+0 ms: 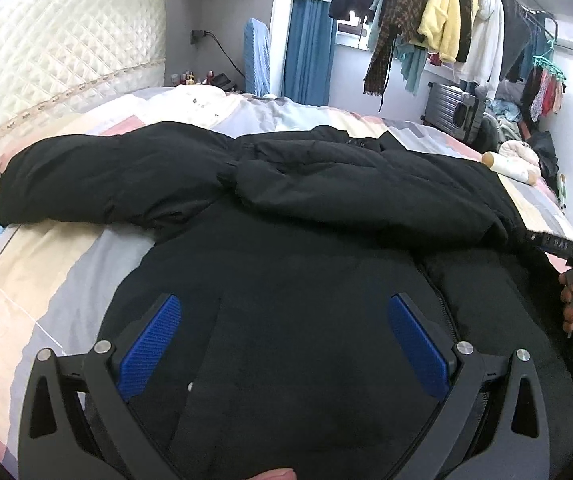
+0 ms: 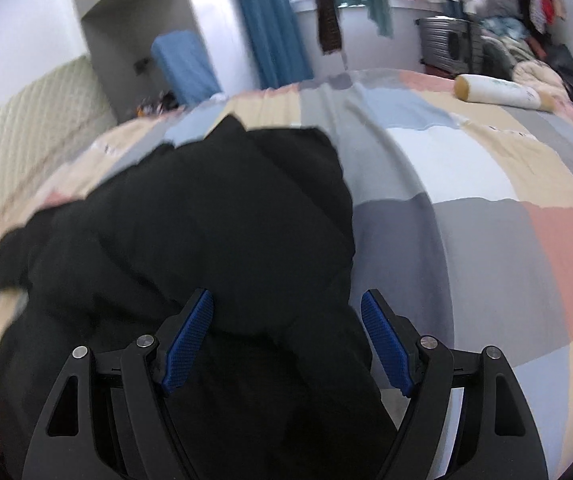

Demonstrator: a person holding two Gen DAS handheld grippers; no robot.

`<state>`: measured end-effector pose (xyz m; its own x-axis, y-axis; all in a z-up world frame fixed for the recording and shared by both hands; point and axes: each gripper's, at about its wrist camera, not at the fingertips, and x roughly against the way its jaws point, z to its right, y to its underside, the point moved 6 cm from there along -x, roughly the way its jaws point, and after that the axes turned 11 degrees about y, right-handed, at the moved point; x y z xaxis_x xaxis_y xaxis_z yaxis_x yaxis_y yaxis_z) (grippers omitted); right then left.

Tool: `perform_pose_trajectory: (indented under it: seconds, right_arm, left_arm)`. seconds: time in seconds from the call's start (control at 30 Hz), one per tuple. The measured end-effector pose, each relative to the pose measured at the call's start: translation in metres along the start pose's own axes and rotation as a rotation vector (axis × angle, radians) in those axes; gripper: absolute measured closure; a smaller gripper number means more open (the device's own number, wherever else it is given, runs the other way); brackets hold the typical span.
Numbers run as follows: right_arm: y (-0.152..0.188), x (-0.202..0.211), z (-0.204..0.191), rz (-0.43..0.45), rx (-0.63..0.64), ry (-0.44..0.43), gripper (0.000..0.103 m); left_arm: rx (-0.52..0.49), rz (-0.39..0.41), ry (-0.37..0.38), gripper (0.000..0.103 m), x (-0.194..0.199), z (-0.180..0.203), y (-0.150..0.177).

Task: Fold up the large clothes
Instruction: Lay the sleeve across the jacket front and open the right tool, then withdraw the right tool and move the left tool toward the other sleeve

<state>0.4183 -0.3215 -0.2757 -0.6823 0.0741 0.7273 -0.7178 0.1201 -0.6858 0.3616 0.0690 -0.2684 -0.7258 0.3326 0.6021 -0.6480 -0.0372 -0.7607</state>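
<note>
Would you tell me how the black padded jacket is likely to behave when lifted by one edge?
The black jacket looks puffy and limp, so it would probably sag and drape. Its bulk suggests some weight. The sleeve lying sideways may trail.

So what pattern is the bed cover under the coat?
Patchwork blocks of grey, cream, pink and pale blue on the bed cover; clearest in the right wrist view.

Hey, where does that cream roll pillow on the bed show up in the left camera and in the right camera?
Left wrist view: the pillow lies at the right edge, just past the black coat, on the bed.
Right wrist view: the pillow lies upper right, on the far part of the bed, well clear of the coat.
Shared landmark: the grey suitcase behind the pillow.
</note>
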Motion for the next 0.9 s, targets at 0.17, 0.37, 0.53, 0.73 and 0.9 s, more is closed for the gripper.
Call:
perform_pose_trajectory:
  seconds: [0.17,0.37,0.53,0.73,0.9]
  right_arm:
    - [0.006,-0.014,-0.008,0.009,0.135,0.075,0.027]
    - [-0.003,-0.021,-0.02,0.054,0.164,0.081,0.04]
    - [-0.005,-0.023,-0.032,0.058,0.21,0.119,0.037]
    - [0.004,-0.026,-0.034,0.068,0.285,0.157,0.028]
    - [-0.012,-0.015,-0.027,0.153,0.226,0.166,0.042]
  left_arm:
    - [0.011,-0.013,-0.007,0.0,-0.002,-0.001,0.004]
    - [0.001,-0.018,-0.027,0.0,-0.005,0.001,0.006]
    - [-0.004,-0.018,-0.033,0.0,-0.006,0.006,0.007]
    - [-0.005,-0.023,-0.041,0.0,-0.007,0.007,0.007]
    - [-0.009,-0.026,-0.048,0.0,-0.008,0.008,0.008]
